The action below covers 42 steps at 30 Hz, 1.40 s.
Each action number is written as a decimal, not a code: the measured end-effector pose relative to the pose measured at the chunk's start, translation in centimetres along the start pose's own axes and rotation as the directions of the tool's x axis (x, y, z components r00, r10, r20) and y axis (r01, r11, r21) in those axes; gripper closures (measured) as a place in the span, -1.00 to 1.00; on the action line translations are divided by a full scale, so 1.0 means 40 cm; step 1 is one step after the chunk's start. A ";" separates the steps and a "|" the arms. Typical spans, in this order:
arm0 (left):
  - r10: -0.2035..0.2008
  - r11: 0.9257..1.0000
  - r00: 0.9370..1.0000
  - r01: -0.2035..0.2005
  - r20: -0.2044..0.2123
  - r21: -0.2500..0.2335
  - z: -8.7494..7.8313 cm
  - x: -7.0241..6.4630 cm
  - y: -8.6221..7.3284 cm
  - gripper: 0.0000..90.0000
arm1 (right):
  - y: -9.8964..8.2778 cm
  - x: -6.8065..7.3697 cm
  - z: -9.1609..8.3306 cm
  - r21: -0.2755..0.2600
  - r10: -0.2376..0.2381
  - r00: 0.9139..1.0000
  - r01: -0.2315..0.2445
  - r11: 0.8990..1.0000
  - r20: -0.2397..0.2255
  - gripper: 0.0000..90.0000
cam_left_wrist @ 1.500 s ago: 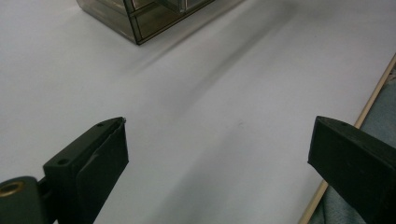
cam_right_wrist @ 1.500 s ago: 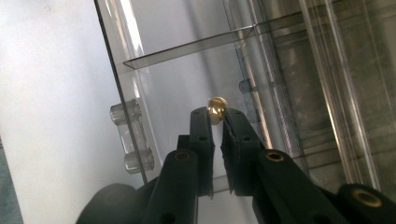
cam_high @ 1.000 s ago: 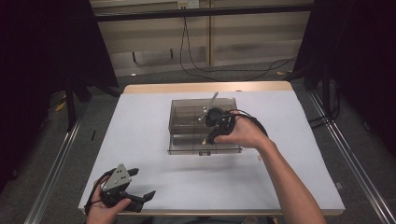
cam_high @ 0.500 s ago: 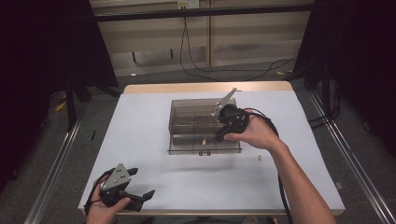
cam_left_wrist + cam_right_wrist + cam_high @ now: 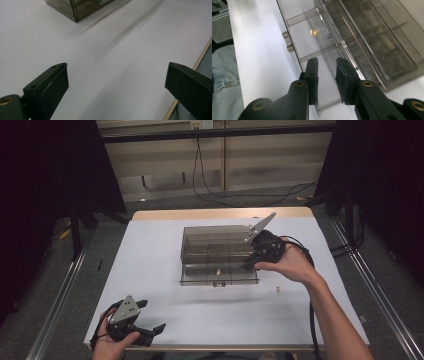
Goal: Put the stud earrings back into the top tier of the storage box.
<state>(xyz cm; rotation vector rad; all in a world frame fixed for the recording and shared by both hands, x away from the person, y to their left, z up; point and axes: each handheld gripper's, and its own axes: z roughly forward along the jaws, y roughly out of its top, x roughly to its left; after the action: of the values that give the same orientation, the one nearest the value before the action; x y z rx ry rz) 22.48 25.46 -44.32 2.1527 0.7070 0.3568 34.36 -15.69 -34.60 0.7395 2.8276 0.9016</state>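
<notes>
Right gripper [image 5: 250, 262] now rightward over the box's [image 5: 220, 251] drawer [image 5: 312, 42], fingers just parting, nothing between; left gripper [image 5: 152, 317] fingers wide apart.

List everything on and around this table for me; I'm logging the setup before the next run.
Compartment box: one, smoky clear plastic, middle of the table, its front drawer pulled out.
Small brass part in drawer: one, gold, middle of the open drawer.
Small part on table: one, pale, in front of the box's right corner; too small to identify.
Table: one, white top with a wood edge.
Cables: several, black, on the floor behind the table.
Left gripper: black, near left table corner, jaws wide apart, nothing between them.
Right gripper: black, at the box's right end, jaws have just been opening, narrow gap, nothing between them.
</notes>
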 end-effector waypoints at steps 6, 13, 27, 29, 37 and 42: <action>0.000 1.000 1.000 0.000 0.000 0.000 -0.001 -0.001 0.001 -0.89 | -0.034 -0.004 -0.029 -0.001 0.014 1.000 -0.014 1.000 0.018 0.59; -0.001 1.000 1.000 0.001 0.000 -0.001 -0.001 -0.001 0.001 -0.89 | -0.079 -0.013 -0.048 -0.001 0.032 0.999 -0.032 0.999 0.036 0.59; -0.003 1.000 1.000 0.003 0.000 -0.006 -0.002 -0.002 0.000 -0.89 | -0.169 -0.034 -0.075 0.038 0.095 0.993 -0.098 0.995 0.075 0.60; -0.001 1.000 1.000 0.001 -0.001 -0.003 -0.002 -0.002 0.001 -0.89 | -0.182 -0.035 -0.072 0.051 0.112 0.991 -0.115 0.992 0.073 0.60; -0.001 1.000 1.000 0.001 -0.001 -0.001 -0.001 -0.002 0.001 -0.89 | -0.208 -0.042 -0.045 0.100 0.117 0.991 -0.124 0.987 0.072 0.61; -0.001 1.000 1.000 0.001 -0.001 -0.001 -0.002 -0.002 0.001 -0.89 | -0.221 -0.046 -0.022 0.131 0.130 0.989 -0.138 0.982 0.071 0.62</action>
<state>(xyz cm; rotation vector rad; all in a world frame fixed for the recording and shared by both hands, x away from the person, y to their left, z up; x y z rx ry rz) 22.41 25.44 -44.25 2.1509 0.7085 0.3577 32.04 -23.28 -38.96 0.9677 2.8344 0.6930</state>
